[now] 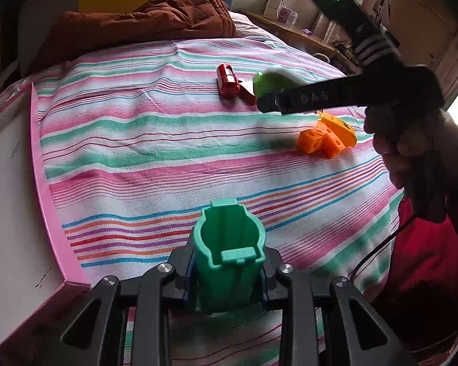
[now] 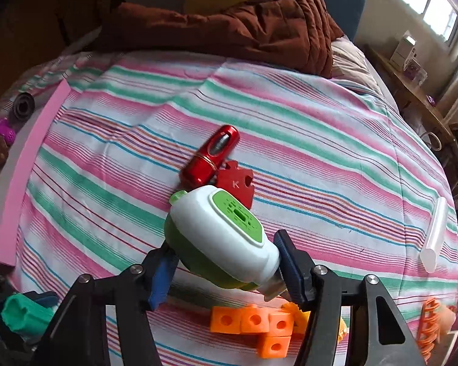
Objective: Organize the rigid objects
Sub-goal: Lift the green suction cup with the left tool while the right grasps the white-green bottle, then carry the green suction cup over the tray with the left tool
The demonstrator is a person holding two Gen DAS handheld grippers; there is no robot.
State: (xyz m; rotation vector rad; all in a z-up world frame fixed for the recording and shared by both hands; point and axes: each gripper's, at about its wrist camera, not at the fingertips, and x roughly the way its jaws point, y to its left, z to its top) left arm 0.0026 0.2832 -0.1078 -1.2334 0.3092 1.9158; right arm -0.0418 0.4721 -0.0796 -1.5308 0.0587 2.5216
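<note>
A: Start with the biggest thing. What is everything lying on?

B: A bed under a striped sheet [image 2: 290, 128], with a brown quilt [image 2: 229, 27] bunched at the far end and a pink-edged box [image 1: 42, 164] along one side, which I take to be where sorted things go.

A: And the right gripper [image 2: 226, 262]?

B: It is clamped on a white-and-green plastic gadget [image 2: 219, 231], lifted clear of the sheet. One blue pad [image 2: 287, 259] presses the narrow neck end, and the other sits against the rounded green belly. No earlier picture is given, so I only describe the hold as it stands.

A: How will it handle?

B: Hard, smooth shell, probably light and hollow. The curved sides look slippery, so the body may pivot between the pads; a hold across the flatter sides would be surer.

A: The left gripper [image 1: 229, 274]?

B: Closed on a teal plastic cup-shaped piece [image 1: 229, 244], gripped low on its ribbed wall, open mouth facing the camera. Stiff, light, and the ribs should help the grip.

A: Smaller things?

B: On the sheet, a red metallic cylinder [image 2: 212, 155] touches a red puzzle-like piece [image 2: 236, 184], orange linked cubes [image 2: 259, 326] lie near the front, and a white tube [image 2: 435, 231] lies well apart.
</note>
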